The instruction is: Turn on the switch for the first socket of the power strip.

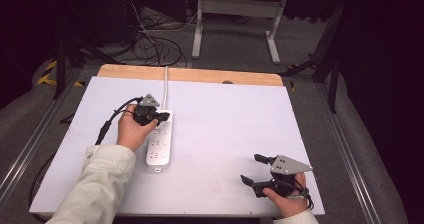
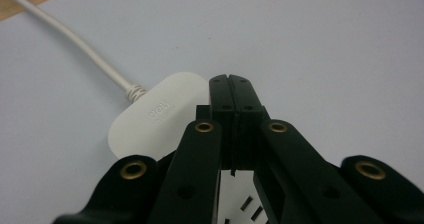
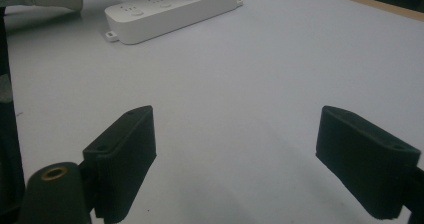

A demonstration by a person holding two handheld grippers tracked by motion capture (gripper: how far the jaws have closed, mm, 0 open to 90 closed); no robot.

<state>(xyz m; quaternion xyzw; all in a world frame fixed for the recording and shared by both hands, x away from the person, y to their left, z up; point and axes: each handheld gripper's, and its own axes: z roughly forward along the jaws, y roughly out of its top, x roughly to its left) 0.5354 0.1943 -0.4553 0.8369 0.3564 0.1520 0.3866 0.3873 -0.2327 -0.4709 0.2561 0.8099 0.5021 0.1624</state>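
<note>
Left tongs closed over power strip

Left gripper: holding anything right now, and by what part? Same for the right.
Nothing held. The left gripper is shut, jaws pressed together empty over the cable end of the white plastic power strip. The right gripper is open above the bare white tabletop.

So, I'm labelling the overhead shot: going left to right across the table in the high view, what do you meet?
Person's left hand → left gripper, jaws closed over the cable end of the white power strip → bare white tabletop → right gripper, jaws open → person's right hand.
</note>
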